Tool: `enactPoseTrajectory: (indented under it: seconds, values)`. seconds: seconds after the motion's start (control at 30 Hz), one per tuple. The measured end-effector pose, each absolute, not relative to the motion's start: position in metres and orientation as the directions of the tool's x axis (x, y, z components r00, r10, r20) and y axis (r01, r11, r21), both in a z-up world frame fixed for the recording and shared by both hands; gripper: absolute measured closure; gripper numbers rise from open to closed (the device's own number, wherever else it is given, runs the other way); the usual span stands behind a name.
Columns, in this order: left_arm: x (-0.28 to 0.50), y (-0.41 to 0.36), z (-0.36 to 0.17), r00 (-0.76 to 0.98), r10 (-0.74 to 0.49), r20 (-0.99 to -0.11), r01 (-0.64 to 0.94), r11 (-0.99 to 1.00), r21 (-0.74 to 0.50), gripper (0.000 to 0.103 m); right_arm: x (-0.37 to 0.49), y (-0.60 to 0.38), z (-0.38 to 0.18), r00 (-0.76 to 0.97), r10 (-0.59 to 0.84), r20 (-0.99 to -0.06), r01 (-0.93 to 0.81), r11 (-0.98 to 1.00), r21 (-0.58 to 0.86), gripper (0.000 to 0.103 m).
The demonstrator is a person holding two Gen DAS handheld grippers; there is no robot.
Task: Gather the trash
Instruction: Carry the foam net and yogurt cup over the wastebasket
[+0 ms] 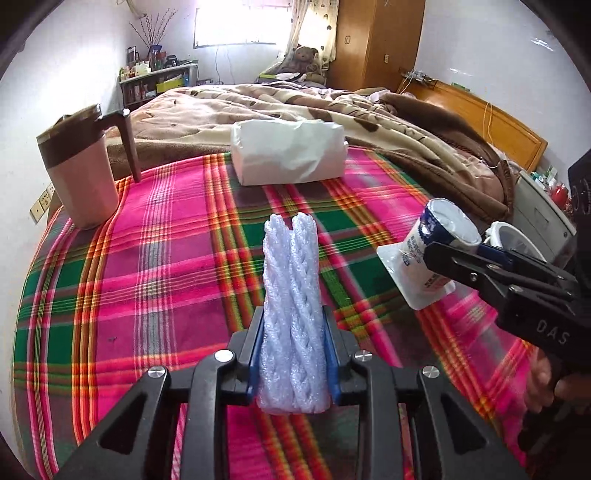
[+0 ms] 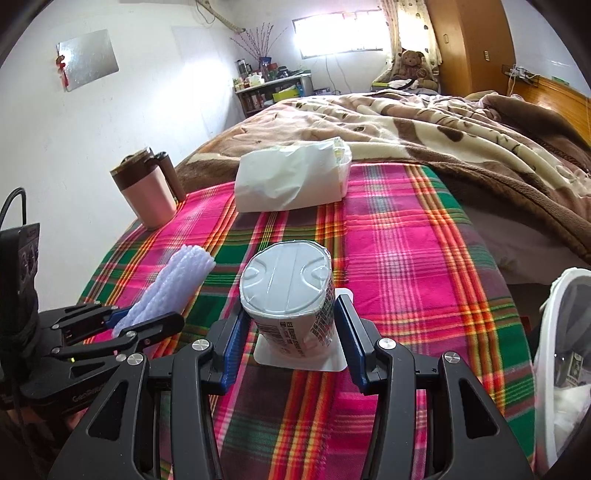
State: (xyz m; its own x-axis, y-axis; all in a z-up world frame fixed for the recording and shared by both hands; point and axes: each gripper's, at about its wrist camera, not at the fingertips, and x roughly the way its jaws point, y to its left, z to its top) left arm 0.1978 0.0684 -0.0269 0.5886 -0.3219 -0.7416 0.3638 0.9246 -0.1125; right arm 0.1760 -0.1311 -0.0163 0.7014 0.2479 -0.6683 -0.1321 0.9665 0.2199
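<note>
A foam net (image 1: 291,314) is pinched in the left gripper (image 1: 293,354), a yogurt cup (image 2: 288,291) in the right gripper (image 2: 291,343); both seem lifted; carrying to the white bin (image 2: 561,354) right of the right gripper is judged next.

Foam net (image 1: 291,314) left of cup (image 1: 436,254), tissue pack (image 1: 290,151) behind both (mug (image 1: 83,173) far left), all on cloth (image 1: 177,258)

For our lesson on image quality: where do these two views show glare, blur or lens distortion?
Left wrist view: the window is blown out to white, the plaid cloth curves with fisheye bending, and the cup in the right gripper looks slightly smeared. Right wrist view: the window glares too, and dark corners vignette the frame.
</note>
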Motion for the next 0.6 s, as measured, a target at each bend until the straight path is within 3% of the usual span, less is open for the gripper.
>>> enactPoseTrajectory:
  seconds: [0.6]
  values:
    - [0.150, 0.005, 0.008, 0.635, -0.376, -0.675, 0.438, 0.895, -0.087, 0.074, 0.135, -0.194, 0.006, 0.764, 0.173, -0.622, -0.033, 0.973, 0.230, 0.055]
